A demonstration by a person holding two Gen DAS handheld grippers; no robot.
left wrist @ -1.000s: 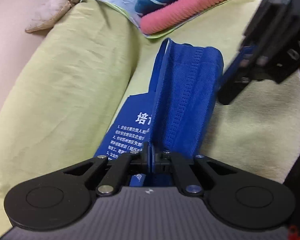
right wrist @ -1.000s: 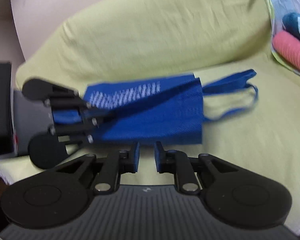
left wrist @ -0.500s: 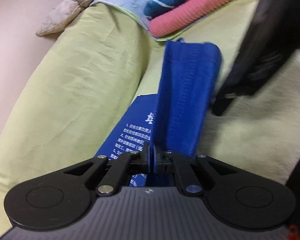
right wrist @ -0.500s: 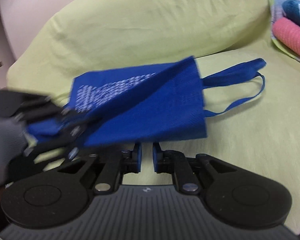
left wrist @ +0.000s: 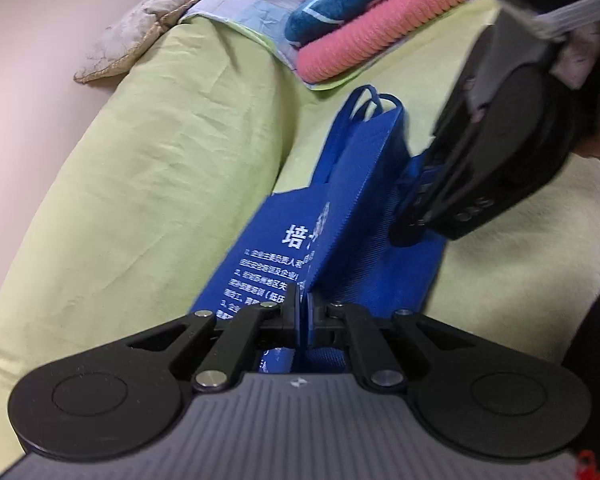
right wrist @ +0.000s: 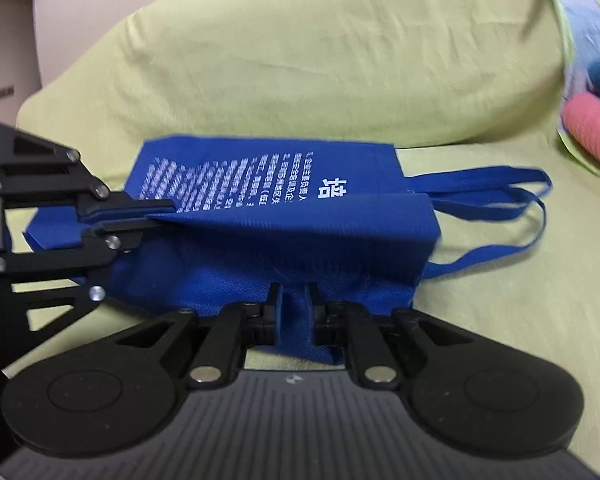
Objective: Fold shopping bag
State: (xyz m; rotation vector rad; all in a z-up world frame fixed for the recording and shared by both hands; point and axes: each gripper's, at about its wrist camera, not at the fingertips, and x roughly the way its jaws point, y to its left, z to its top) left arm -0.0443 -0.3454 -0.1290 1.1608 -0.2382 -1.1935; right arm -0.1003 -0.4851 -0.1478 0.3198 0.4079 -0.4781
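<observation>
A blue shopping bag (left wrist: pixel 360 200) with white print lies lengthwise on a yellow-green sofa cover (left wrist: pixel 160 200). One long flap is raised and folded over its middle. My left gripper (left wrist: pixel 303 300) is shut on the flap's edge at the bag's bottom end. In the right wrist view it comes in from the left (right wrist: pixel 160 216). My right gripper (right wrist: pixel 294 300) pinches the bag's (right wrist: pixel 280 240) near long edge, and blue cloth fills the narrow gap between its fingers. In the left wrist view the right gripper (left wrist: pixel 404 224) is on the bag's right side. The handles (right wrist: pixel 500 196) trail right.
A pink roll and a blue striped towel (left wrist: pixel 380 40) lie on a patterned cloth (left wrist: pixel 252 4) beyond the handles. A beige cushion (left wrist: pixel 140 40) rests on the sofa back. The sofa back (right wrist: pixel 300 60) rises right behind the bag. A person's hand (left wrist: pixel 576 60) holds the right gripper.
The bag has sunk from hanging in the air onto the sofa, its printed side now up. The right gripper has closed in on the near edge. The left gripper kept its hold.
</observation>
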